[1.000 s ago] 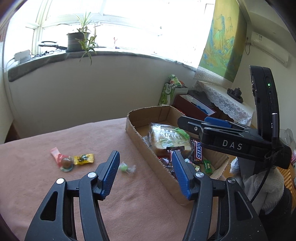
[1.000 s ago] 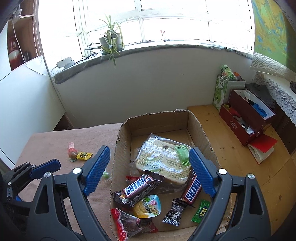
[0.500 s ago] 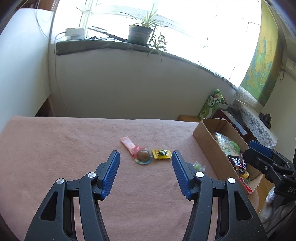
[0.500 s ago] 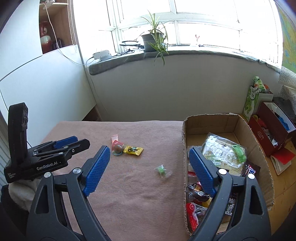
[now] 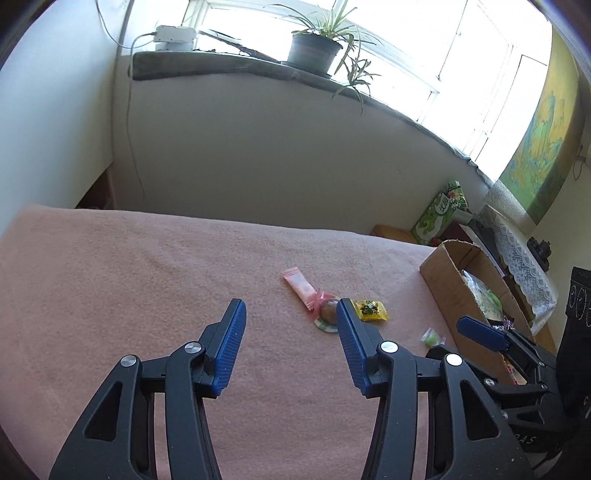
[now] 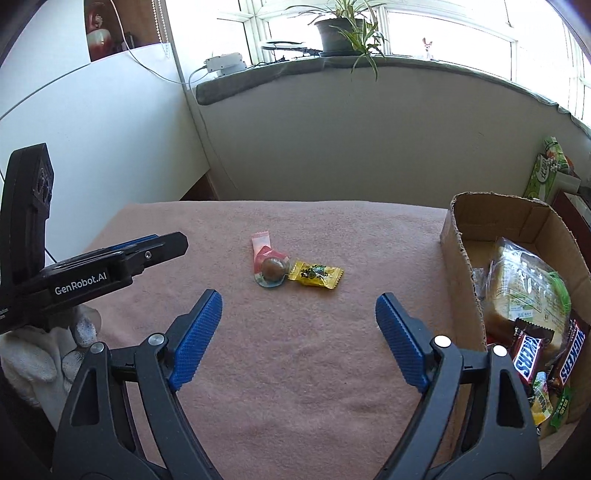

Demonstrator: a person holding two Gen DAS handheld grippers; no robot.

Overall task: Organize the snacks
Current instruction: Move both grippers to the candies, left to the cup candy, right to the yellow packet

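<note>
Loose sweets lie on the pink cloth (image 5: 147, 280): a pink sachet (image 5: 297, 286), a round brown candy (image 5: 327, 312), a yellow wrapped candy (image 5: 369, 309) and a small green candy (image 5: 431, 336). My left gripper (image 5: 290, 306) hovers just short of them; its jaws are closing with nothing between them, and its right finger overlaps the brown candy. My right gripper (image 6: 299, 299) is wide, also closing on nothing, with the sachet (image 6: 260, 242), brown candy (image 6: 274, 269) and yellow candy (image 6: 316, 274) beyond its tips. The cardboard box (image 6: 461, 266) on the right holds bagged bread (image 6: 524, 291) and Snickers bars (image 6: 528, 354).
A white-gloved hand (image 6: 44, 350) holds the left gripper (image 6: 166, 243) at the left of the right wrist view. The right gripper's blue finger (image 5: 480, 329) shows beside the box (image 5: 447, 280). A wall and a windowsill with a potted plant (image 6: 340, 33) stand behind the table.
Both views swung left, from over the box to the loose sweets on the cloth, and came lower and nearer. Both pairs of jaws stand a little narrower.
</note>
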